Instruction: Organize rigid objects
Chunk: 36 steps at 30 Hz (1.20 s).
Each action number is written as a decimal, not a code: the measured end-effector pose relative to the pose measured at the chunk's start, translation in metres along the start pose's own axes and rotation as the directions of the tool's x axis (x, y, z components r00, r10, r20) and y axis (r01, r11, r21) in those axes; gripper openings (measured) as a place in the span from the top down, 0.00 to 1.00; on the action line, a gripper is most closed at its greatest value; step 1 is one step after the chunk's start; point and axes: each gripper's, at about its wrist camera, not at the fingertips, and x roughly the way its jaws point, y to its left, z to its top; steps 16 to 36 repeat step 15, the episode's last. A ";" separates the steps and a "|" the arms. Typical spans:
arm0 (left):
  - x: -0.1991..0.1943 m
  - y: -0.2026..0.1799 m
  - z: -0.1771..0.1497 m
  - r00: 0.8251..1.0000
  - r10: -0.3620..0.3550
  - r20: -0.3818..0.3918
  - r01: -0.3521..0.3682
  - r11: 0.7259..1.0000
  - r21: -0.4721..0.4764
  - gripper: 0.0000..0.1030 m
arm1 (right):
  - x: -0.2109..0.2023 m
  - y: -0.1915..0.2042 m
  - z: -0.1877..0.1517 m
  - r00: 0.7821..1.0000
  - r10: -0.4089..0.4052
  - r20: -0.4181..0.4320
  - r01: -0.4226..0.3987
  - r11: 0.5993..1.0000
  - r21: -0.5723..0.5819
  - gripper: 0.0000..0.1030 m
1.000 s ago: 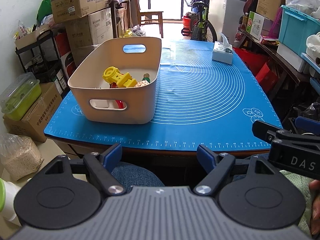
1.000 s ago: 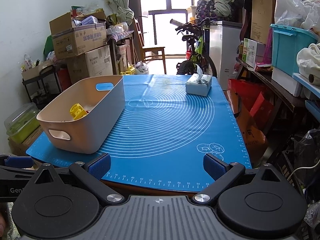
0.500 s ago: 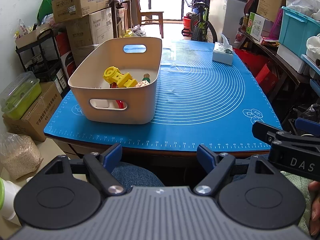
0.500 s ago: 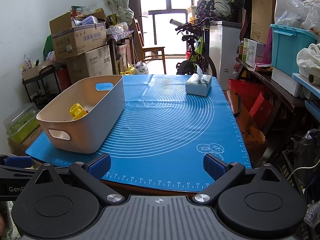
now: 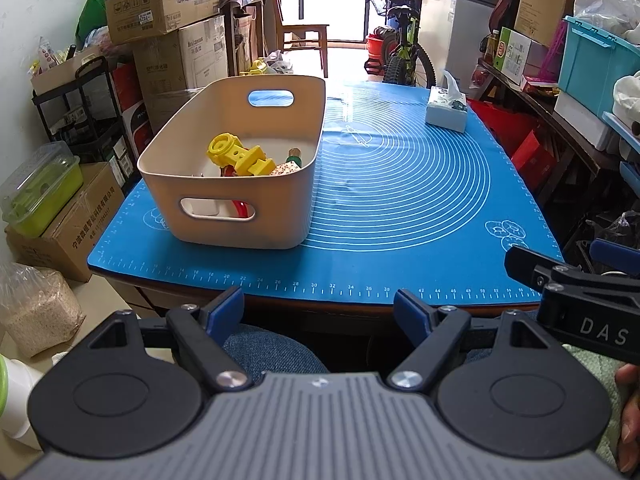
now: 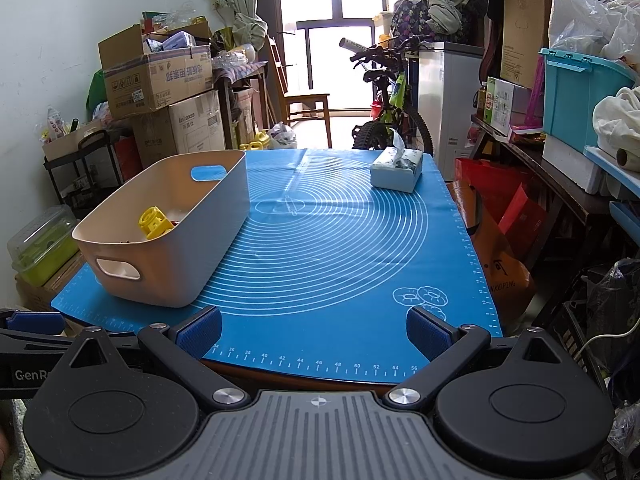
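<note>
A beige plastic bin stands on the left part of the blue mat; it also shows in the right wrist view. Inside lie a yellow toy, a red piece seen through the handle hole and a small speckled block. My left gripper is open and empty, held off the table's near edge. My right gripper is open and empty, also at the near edge, right of the bin. The right gripper's body shows in the left wrist view.
A tissue box sits at the far right of the mat. Cardboard boxes and a shelf stand to the left, a bicycle behind, storage crates to the right. A bag of grain lies on the floor, left.
</note>
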 end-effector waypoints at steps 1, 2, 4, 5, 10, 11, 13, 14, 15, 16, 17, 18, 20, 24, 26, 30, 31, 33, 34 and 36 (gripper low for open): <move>0.000 0.000 0.001 1.000 0.000 0.001 0.000 1.000 -0.001 0.20 | 0.000 0.000 0.000 1.000 0.000 0.000 0.000 1.000 0.000 0.05; -0.001 0.000 0.001 1.000 -0.001 0.001 0.001 1.000 -0.002 0.20 | 0.000 0.000 0.000 1.000 0.000 0.000 0.000 1.000 0.000 0.05; -0.001 0.000 0.001 1.000 -0.001 0.001 0.001 1.000 -0.002 0.20 | 0.000 0.000 0.000 1.000 0.000 0.000 0.000 1.000 -0.001 0.05; -0.001 0.000 0.001 1.000 0.000 0.001 0.000 1.000 -0.002 0.20 | 0.000 0.000 0.000 1.000 0.000 0.000 0.000 1.000 0.000 0.05; -0.001 0.000 0.001 1.000 -0.001 0.000 0.001 1.000 -0.002 0.20 | 0.000 0.000 0.000 1.000 0.000 0.000 0.000 1.000 0.000 0.05; -0.001 0.000 0.001 1.000 -0.001 0.001 0.001 1.000 -0.001 0.20 | 0.000 0.000 0.000 1.000 0.000 0.000 0.000 1.000 0.000 0.05; -0.001 0.000 0.001 1.000 0.000 0.003 0.000 1.000 0.000 0.20 | 0.000 0.000 0.000 1.000 0.000 0.000 0.000 1.000 0.000 0.05; -0.001 0.000 0.001 1.000 0.001 0.003 -0.001 1.000 0.001 0.20 | 0.000 0.000 0.000 1.000 0.000 0.000 0.000 1.000 0.000 0.05; -0.001 0.000 0.001 1.000 0.000 0.002 0.000 1.000 0.000 0.20 | 0.000 0.000 0.000 1.000 0.000 0.000 0.000 1.000 0.000 0.05; -0.001 0.000 0.001 1.000 0.000 0.002 0.000 1.000 0.000 0.20 | 0.000 0.000 0.000 1.000 0.000 0.000 0.000 1.000 0.000 0.05; -0.001 0.000 0.001 1.000 0.000 0.002 0.000 1.000 0.000 0.20 | 0.000 0.000 0.000 1.000 0.000 0.000 0.000 1.000 0.000 0.05; -0.001 0.000 0.001 1.000 0.000 0.002 0.000 1.000 0.000 0.20 | 0.000 0.000 0.000 1.000 0.000 0.000 0.000 1.000 0.000 0.05; -0.001 0.000 0.001 1.000 0.000 0.002 0.000 1.000 0.000 0.20 | 0.000 0.000 0.000 1.000 0.000 0.000 0.000 1.000 0.000 0.05; -0.001 0.000 0.001 1.000 0.000 0.002 0.000 1.000 0.000 0.20 | 0.000 0.000 0.000 1.000 0.000 0.000 0.000 1.000 0.000 0.05; -0.001 0.000 0.001 1.000 0.000 0.002 0.000 1.000 0.000 0.20 | 0.000 0.000 0.000 1.000 0.000 0.000 0.000 1.000 0.000 0.05; -0.001 0.000 0.001 1.000 0.000 0.002 0.000 1.000 0.000 0.20 | 0.000 0.000 0.000 1.000 0.000 0.000 0.000 1.000 0.000 0.05; -0.001 0.000 0.001 1.000 0.000 0.002 0.000 1.000 0.000 0.20 | 0.000 0.000 0.000 1.000 0.000 0.000 0.000 1.000 0.000 0.05; -0.001 0.000 0.001 1.000 0.000 0.002 0.000 1.000 0.000 0.20 | 0.000 0.000 0.000 1.000 0.000 0.000 0.000 1.000 0.000 0.05; -0.001 0.000 0.001 1.000 0.000 0.002 0.000 1.000 0.000 0.20 | 0.000 0.000 0.000 1.000 0.000 0.000 0.000 1.000 0.000 0.05; -0.001 0.000 0.001 1.000 0.000 0.002 0.000 1.000 0.000 0.20 | 0.000 0.000 0.000 1.000 0.000 0.000 0.000 1.000 0.000 0.05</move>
